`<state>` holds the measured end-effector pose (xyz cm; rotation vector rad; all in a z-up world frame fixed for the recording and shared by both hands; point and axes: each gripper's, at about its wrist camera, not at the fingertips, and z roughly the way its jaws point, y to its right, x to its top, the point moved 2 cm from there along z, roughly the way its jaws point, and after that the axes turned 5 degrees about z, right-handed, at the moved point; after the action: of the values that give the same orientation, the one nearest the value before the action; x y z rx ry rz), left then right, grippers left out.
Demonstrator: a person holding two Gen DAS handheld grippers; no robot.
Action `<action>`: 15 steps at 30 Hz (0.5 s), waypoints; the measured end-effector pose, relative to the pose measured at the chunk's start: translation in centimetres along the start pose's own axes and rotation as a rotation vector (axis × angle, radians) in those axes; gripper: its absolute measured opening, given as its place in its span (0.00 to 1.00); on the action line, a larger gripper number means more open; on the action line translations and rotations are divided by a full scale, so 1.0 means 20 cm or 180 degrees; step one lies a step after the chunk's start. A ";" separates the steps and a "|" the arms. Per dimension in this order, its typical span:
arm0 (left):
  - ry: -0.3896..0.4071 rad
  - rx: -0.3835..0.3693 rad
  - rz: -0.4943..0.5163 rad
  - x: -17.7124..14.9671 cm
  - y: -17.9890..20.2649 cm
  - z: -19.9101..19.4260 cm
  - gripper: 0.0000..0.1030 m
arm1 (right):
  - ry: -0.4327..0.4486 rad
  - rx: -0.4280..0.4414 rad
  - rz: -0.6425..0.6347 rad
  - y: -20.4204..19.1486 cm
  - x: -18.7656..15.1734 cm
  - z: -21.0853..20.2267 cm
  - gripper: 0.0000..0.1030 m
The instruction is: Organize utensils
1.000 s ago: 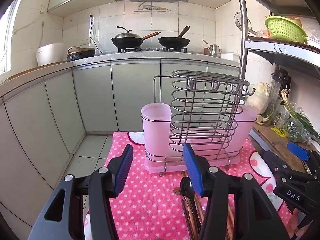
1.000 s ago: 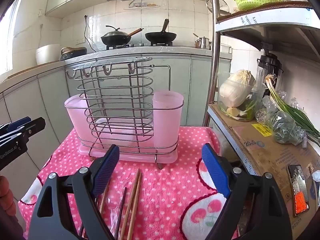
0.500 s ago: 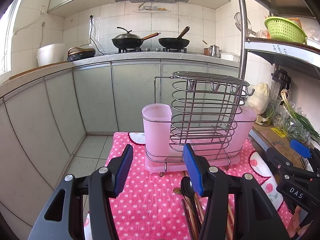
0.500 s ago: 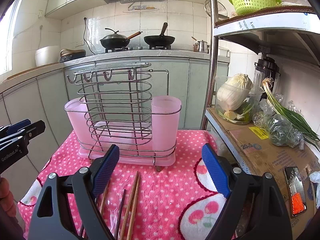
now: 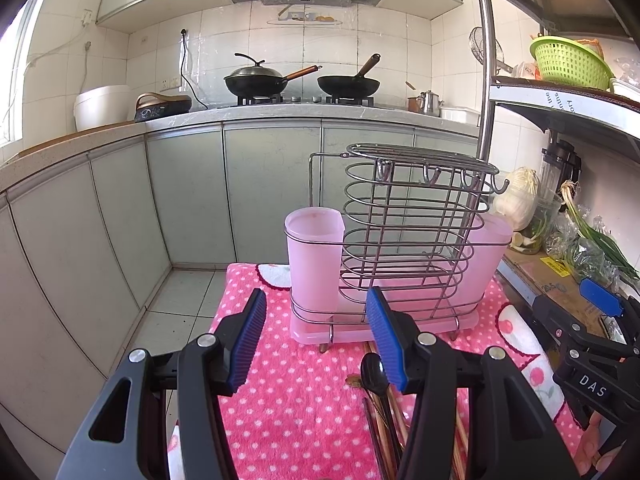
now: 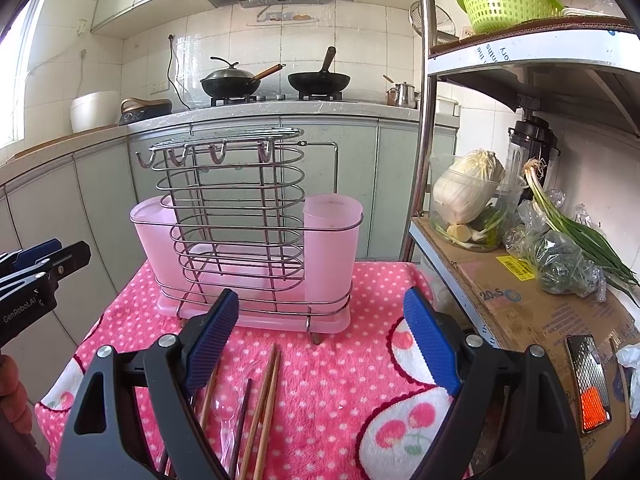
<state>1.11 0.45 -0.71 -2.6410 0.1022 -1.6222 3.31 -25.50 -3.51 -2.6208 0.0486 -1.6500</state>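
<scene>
A wire utensil rack [image 5: 404, 240] [image 6: 236, 216] with two pink cups [image 5: 314, 256] [image 6: 330, 248] stands on a pink dotted cloth [image 5: 292, 392] [image 6: 332, 376]. Wooden chopsticks [image 6: 266, 404], a dark spoon [image 5: 374, 372] and a clear spoon [image 6: 222, 408] lie on the cloth in front of the rack. My left gripper [image 5: 316, 340] is open and empty above the cloth, left of the utensils. My right gripper [image 6: 320, 340] is open wide and empty above the utensils. Each gripper shows at the edge of the other's view [image 5: 592, 344] [image 6: 40, 268].
A metal shelf unit [image 6: 520, 52] stands to the right with a cabbage in a bowl [image 6: 468, 192], green onions [image 6: 576, 228], a cardboard sheet [image 6: 532, 320] and a green basket [image 6: 506, 0]. Kitchen cabinets and a stove with two woks [image 5: 300, 80] lie behind.
Both grippers have risen and drawn back slightly, so the rack sits a little lower in view. Both stay open and empty.
</scene>
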 end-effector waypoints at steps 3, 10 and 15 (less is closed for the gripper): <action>0.0003 0.0000 0.0001 0.00 0.00 0.00 0.50 | 0.0006 0.0007 -0.0007 0.00 0.00 0.00 0.83; 0.0006 -0.0010 -0.0007 0.01 0.00 -0.01 0.50 | 0.0019 0.0010 -0.0008 -0.01 0.00 -0.01 0.83; 0.0010 -0.0007 -0.0009 0.01 0.00 -0.01 0.50 | 0.0025 0.0014 -0.0004 -0.01 0.00 -0.01 0.83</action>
<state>0.90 0.46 -0.48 -2.6415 0.1006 -1.6284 3.03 -25.25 -3.42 -2.6118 0.0437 -1.6588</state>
